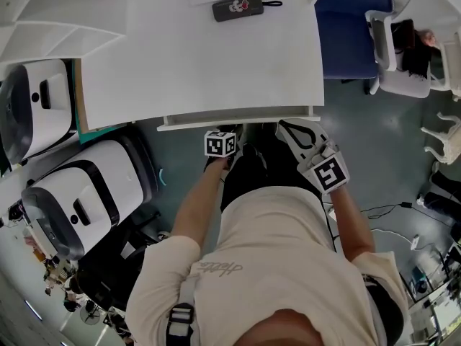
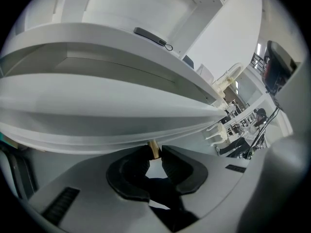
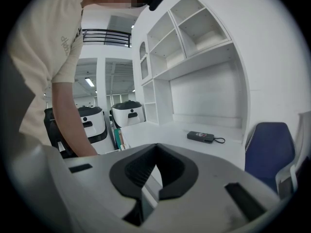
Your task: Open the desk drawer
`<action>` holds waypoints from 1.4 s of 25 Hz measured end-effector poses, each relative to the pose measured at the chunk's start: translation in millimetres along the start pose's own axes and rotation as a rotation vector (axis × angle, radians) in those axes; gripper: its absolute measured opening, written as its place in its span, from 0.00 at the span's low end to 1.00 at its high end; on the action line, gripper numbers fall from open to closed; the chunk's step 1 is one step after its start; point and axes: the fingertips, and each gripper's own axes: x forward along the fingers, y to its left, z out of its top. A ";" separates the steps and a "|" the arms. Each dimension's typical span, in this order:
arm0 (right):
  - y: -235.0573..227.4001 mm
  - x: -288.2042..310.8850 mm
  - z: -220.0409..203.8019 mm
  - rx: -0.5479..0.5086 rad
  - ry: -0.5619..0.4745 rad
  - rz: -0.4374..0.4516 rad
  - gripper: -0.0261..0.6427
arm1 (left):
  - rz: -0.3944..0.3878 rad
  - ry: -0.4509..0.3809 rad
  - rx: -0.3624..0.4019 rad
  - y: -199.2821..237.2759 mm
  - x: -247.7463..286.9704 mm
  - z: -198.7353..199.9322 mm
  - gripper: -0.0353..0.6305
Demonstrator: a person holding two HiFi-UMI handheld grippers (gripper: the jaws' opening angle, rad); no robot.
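L gripper (image 2: 154, 153) is pinched shut on the small brass knob (image 2: 154, 148) under the drawer front (image 2: 97, 110). Pads are tight on both sides of it, and only the knob's stem shows above them. R gripper (image 3: 155, 152) has its tips pressed together w/ nothing in them. It hangs idle just off the drawer's right end, pointing across the desk (image 1: 202, 56). In the head view the drawer (image 1: 238, 120) sits under the desk's near edge, w/ the front showing as a thin strip. It looks barely out, if at all. Can't tell the gap from here. So I judge we're at the start of the pull, grip made. Risks as I see them: the knob is tiny and the pads only catch it near their tips, and the L gripper is angled down. A pull along that angle instead of straight out could slip the pads off. The person's body is right behind the drawer, so travel prob runs out fast unless they back up. The R gripper is close to the front's right corner and could get clipped as the front comes out, so I'd move it clear. A jerky pull could shake the desk and shift the black pouch (image 1: 238, 8) at the far edge, though that's low risk.
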 end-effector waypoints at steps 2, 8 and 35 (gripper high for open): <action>7.5 -1.1 -3.3 0.006 0.009 -0.003 0.03 | -0.008 -0.004 0.002 -1.0 -0.4 -3.8 0.18; 37.0 -11.8 -8.5 0.006 0.035 -0.003 0.03 | -0.022 -0.001 0.005 -6.0 -7.3 -24.5 0.18; 154.2 -47.7 -41.1 0.119 0.085 -0.113 0.03 | -0.066 0.029 0.103 -29.4 -38.0 -114.3 0.18</action>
